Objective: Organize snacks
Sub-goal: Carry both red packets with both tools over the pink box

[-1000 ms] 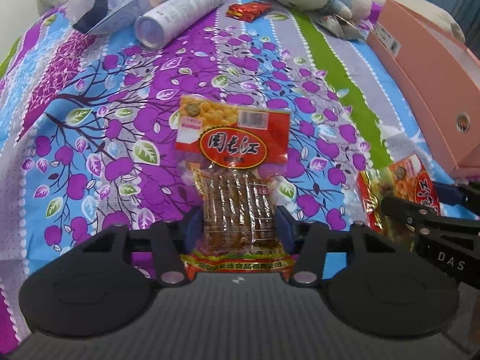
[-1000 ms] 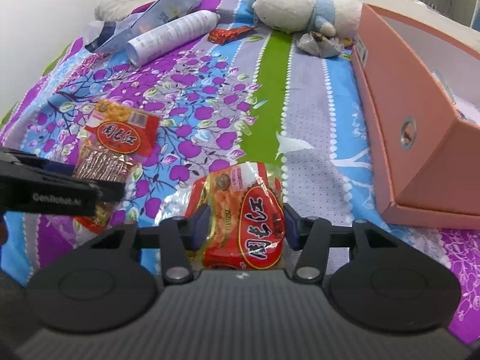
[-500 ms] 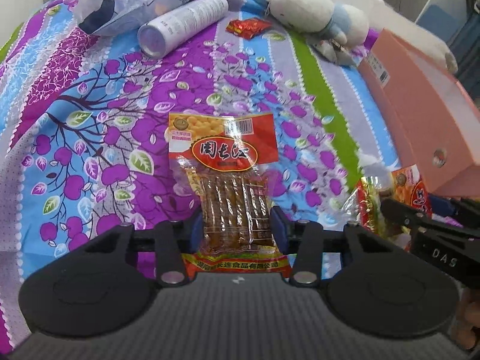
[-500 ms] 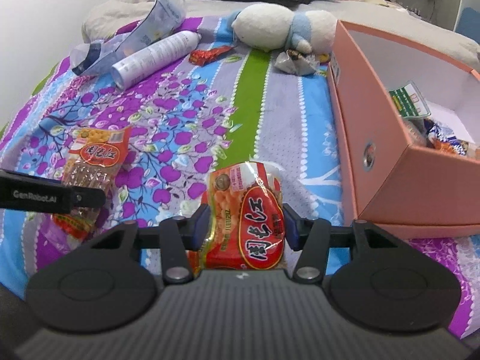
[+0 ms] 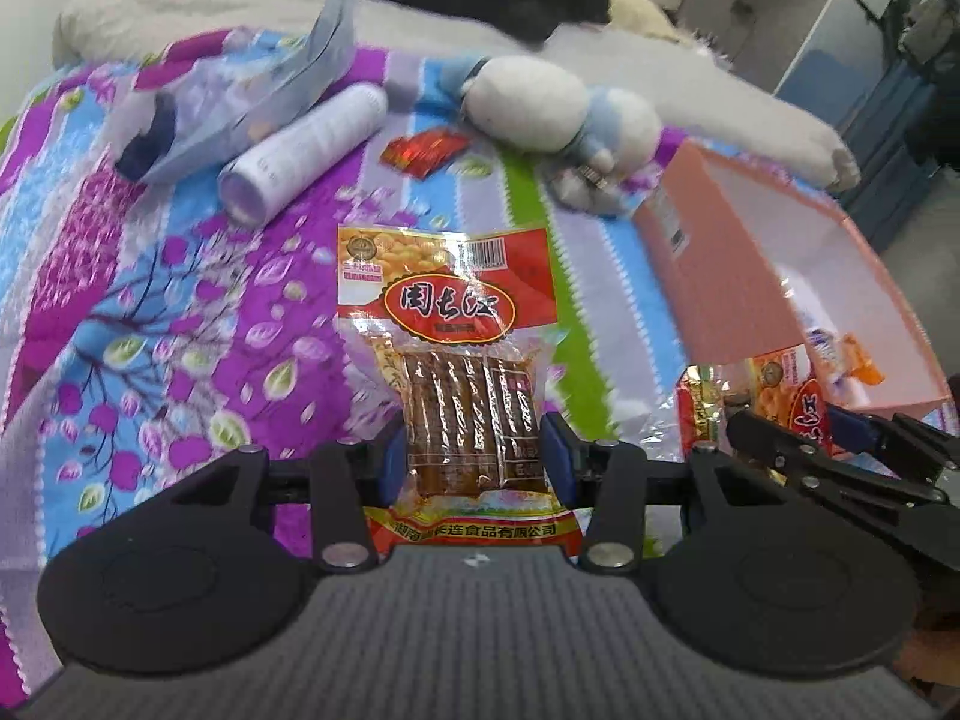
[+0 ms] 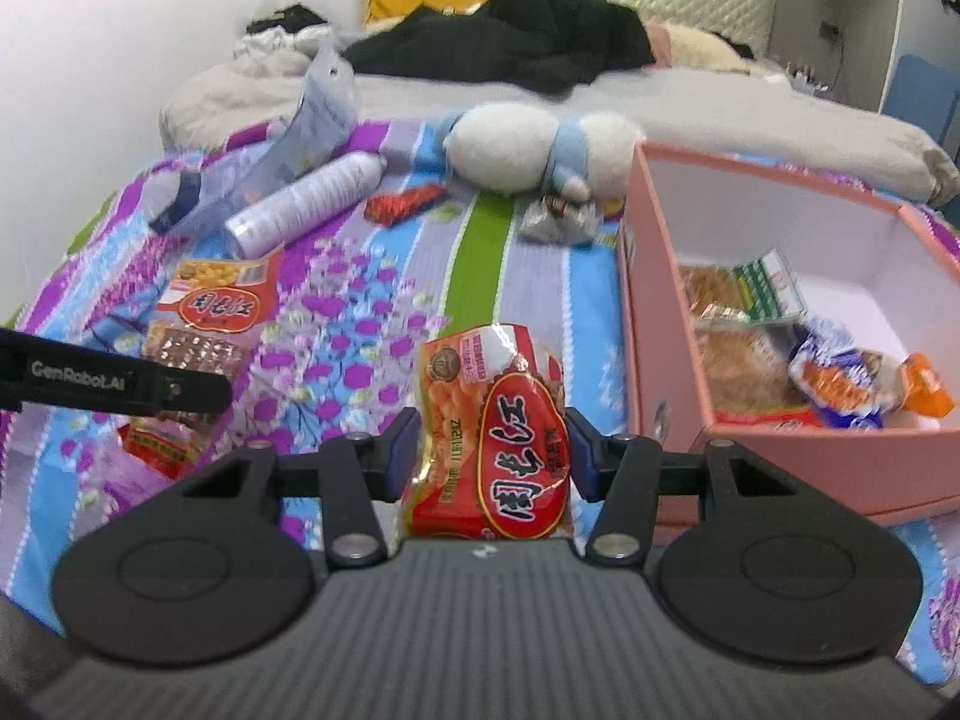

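Both grippers have lifted their two snack packs off the bedspread (image 5: 180,312). Left gripper (image 5: 474,462) clamps the tofu-strip pack (image 5: 456,372); right gripper (image 6: 489,450) clamps the red pack (image 6: 492,438) beside one pink box (image 6: 660,324) holding several snacks.

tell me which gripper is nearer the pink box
Right. The right gripper, shut on a red snack packet, sits just beside the pink box near its front corner. The left gripper, holding its own snack pack, is farther out over the bedspread.
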`<state>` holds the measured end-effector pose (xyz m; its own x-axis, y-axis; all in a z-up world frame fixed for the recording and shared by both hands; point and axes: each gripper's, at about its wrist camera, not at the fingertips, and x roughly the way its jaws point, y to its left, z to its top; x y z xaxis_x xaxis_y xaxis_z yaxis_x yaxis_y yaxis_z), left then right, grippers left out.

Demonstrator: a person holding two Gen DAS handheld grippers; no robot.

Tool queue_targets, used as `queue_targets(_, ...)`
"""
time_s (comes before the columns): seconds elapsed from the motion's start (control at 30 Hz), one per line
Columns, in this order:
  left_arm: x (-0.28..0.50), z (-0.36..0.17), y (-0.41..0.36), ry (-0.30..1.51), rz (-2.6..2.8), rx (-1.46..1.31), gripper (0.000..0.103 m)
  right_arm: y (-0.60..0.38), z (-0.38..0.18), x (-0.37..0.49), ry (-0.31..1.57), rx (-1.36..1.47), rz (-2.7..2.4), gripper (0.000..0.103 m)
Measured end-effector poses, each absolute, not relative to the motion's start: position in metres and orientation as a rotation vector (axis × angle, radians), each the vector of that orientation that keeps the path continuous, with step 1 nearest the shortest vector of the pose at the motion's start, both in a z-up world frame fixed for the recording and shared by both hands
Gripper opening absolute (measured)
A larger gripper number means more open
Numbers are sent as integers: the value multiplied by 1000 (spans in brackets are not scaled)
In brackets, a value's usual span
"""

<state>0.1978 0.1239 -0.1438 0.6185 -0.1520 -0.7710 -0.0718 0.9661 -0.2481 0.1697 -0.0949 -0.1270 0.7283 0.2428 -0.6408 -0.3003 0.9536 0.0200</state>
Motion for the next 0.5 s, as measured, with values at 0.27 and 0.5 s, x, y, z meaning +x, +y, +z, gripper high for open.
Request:
queue_targets(0.27,204,-99,99,821,-110,-251,51,-111,-91,162,612,-76,271,54)
queue_targets(0.5,208,-72,71,771,-183,-245,51,-138,-67,149,550,-40,228,53)
